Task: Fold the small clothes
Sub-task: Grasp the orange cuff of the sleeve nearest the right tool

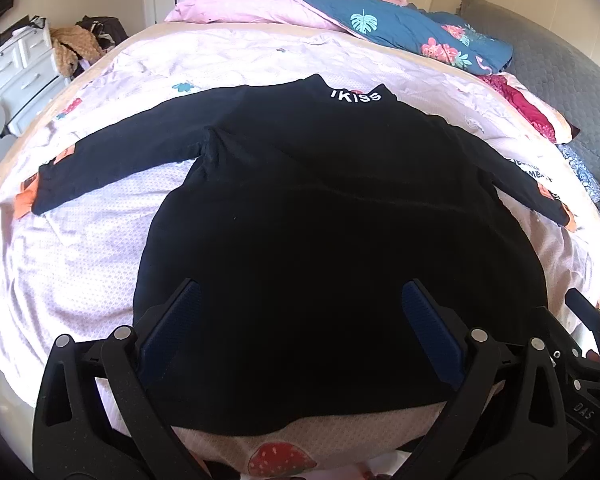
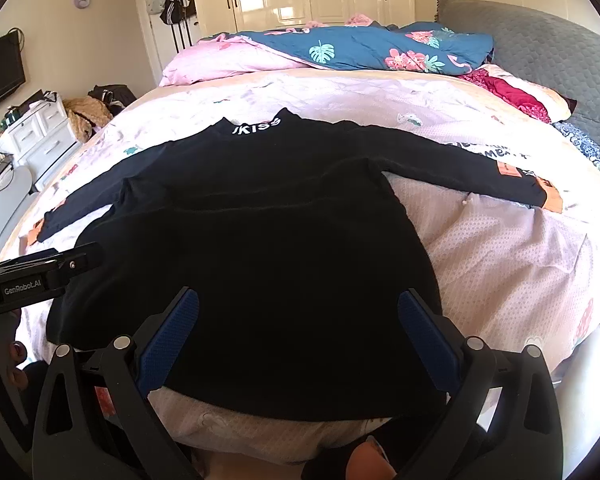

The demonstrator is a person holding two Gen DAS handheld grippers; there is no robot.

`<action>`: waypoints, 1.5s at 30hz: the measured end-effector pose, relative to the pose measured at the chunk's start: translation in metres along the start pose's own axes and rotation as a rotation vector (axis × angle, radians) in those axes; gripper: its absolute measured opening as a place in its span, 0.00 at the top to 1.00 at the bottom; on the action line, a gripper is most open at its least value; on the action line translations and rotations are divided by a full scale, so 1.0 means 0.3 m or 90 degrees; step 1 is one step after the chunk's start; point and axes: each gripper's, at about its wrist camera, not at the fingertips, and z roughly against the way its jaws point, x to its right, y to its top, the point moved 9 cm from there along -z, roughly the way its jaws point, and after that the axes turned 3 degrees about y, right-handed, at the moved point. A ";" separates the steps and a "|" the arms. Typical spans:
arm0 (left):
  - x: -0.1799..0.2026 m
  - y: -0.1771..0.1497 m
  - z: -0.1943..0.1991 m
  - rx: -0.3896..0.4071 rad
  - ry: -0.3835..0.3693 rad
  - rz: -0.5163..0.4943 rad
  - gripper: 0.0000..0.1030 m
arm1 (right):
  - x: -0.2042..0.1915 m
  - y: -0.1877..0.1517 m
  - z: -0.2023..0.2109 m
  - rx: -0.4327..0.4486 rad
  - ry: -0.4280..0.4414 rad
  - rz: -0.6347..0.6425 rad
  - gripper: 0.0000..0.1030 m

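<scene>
A black long-sleeved top [image 1: 300, 208] lies flat on the pale pink bedsheet [image 1: 80, 248], sleeves spread to both sides and its lettered collar [image 1: 354, 94] at the far end from both grippers. The left gripper [image 1: 300, 320] and right gripper [image 2: 298, 324] hover over its near hem, side by side, each with jaws wide apart and gripping nothing.

"KISS" in white on black top [image 1: 300, 184] collar; "GenRobot.AI" on left tongs [image 2: 24, 290] body; "DAS" on right tongs [image 1: 586, 408] side.
</scene>
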 end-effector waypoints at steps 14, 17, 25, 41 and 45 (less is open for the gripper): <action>0.063 0.113 -0.061 0.003 0.002 0.005 0.08 | 0.120 0.148 -0.056 0.013 -0.042 -0.038 0.04; 0.075 0.140 -0.076 0.002 -0.001 0.007 0.08 | 0.157 0.181 -0.071 0.015 -0.052 -0.049 0.04; 0.122 0.191 -0.131 -0.008 -0.003 -0.002 0.08 | 0.229 0.236 -0.128 0.003 -0.057 -0.084 0.04; 0.217 0.302 -0.254 -0.021 -0.004 -0.031 0.08 | 0.357 0.341 -0.251 -0.012 -0.103 -0.147 0.04; 0.251 0.321 -0.296 -0.030 -0.002 -0.044 0.08 | 0.425 0.345 -0.278 -0.017 -0.131 -0.162 0.04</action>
